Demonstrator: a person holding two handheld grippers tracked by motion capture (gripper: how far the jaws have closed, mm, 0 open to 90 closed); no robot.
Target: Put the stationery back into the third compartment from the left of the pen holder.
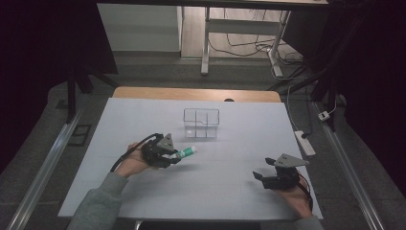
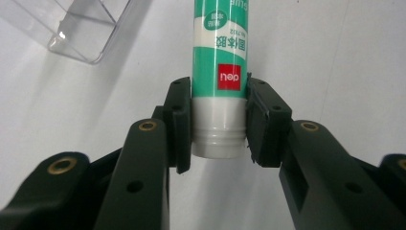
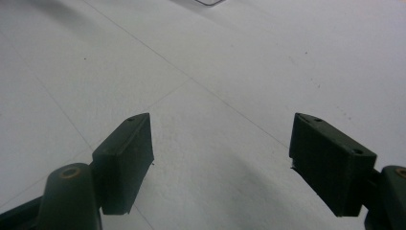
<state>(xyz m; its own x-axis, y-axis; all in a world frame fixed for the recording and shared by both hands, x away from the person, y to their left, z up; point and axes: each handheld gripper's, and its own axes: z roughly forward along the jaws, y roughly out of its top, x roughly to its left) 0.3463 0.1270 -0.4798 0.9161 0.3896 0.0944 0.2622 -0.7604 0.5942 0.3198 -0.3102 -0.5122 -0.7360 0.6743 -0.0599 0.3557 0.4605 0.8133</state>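
My left tongs [image 1: 178, 156] grip a green-and-white glue stick [image 1: 186, 153] by its white end, just above the white table [image 1: 230, 191], near the clear box [image 1: 201, 123]. My right tongs [image 1: 259, 176] gape empty, well apart.

On my screen I see the white table [image 1: 230, 191] with wooden far edge, beyond it a desk frame [image 1: 207, 43] and loose cables [image 1: 249, 48] on the floor, and a power strip [image 1: 305, 142] at right.
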